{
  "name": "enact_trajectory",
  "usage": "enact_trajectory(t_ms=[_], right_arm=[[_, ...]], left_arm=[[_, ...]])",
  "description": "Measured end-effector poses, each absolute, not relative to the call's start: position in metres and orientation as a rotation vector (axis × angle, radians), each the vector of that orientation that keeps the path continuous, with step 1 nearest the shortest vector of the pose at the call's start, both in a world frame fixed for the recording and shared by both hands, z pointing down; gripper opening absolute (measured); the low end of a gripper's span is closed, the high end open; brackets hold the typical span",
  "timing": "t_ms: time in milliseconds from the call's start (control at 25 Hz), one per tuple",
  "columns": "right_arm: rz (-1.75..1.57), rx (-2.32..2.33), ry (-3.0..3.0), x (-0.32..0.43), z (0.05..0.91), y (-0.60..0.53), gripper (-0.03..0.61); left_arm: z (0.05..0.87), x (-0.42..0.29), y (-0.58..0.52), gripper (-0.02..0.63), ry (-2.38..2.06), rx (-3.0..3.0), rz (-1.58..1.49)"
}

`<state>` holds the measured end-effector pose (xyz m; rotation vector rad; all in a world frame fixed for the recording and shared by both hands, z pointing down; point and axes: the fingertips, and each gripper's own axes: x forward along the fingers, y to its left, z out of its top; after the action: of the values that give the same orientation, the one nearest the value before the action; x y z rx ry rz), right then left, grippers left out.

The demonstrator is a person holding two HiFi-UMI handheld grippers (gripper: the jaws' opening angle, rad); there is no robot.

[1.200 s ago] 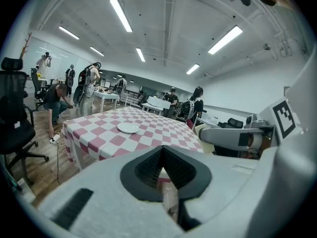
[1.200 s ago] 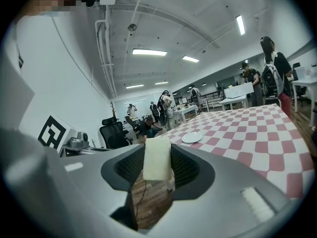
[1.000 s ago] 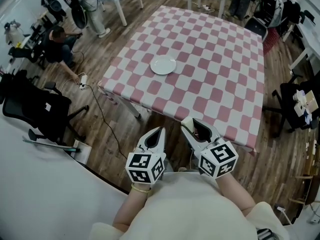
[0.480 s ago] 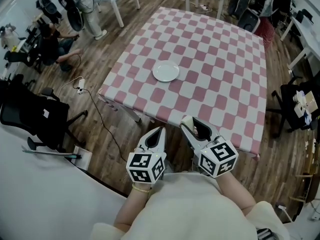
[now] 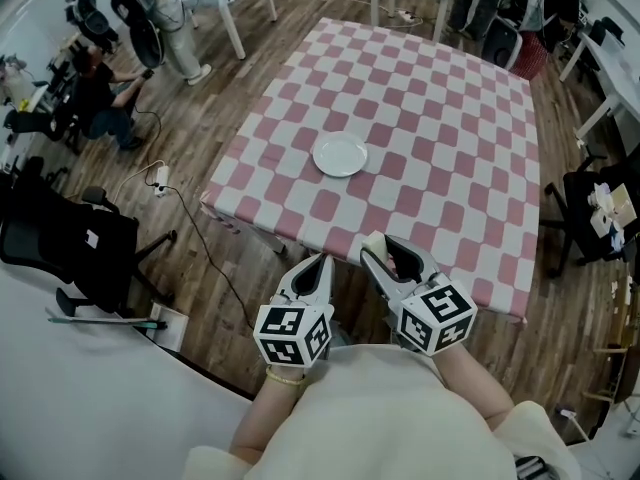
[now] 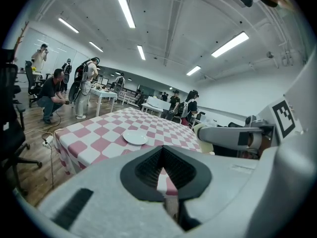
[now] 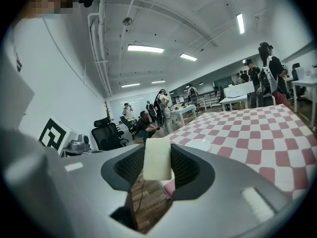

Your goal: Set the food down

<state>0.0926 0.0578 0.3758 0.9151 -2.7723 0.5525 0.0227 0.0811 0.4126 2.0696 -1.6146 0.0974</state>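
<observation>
Food: a pale, cream-coloured rectangular block, upright between the jaws of my right gripper. Both ribbed pads press on its side faces, and the jaws stand fairly wide to take its thickness. The block's top edge rises a little above the jaw tips.

Left gripper: jaws brought together at the tips, nothing between them. Only checked cloth shows through the narrow slit lower down.

Position, head view: the left gripper and the right gripper are side by side, close to my body, both pointing towards the table. The right gripper's tips lie at the table's near edge; the left gripper is over the wooden floor, just short of that edge.

Table: covered with a pink-and-white checked cloth. A white plate rests on it, towards the near left side, well apart from both grippers.
</observation>
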Motion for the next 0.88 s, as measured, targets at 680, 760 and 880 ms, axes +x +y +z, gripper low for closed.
enact_trajectory(t_ms=[680, 760, 880], right_arm=[[0.554, 0.998, -2.725, 0.041, 0.383, 0.027, 0.167], [0.557, 1.008, -2.724, 0.034, 0.383, 0.023, 0.167], [0.557, 1.02, -2.722, 0.022, 0.383, 0.017, 0.167]], left_arm=[[0.418, -0.03, 0.045, 0.0, -1.527, 2.123, 0.12], [0.418, -0.038, 0.04, 0.0, -1.52, 2.133, 0.123], [0.417, -0.049, 0.033, 0.0, -1.51, 2.145, 0.128]])
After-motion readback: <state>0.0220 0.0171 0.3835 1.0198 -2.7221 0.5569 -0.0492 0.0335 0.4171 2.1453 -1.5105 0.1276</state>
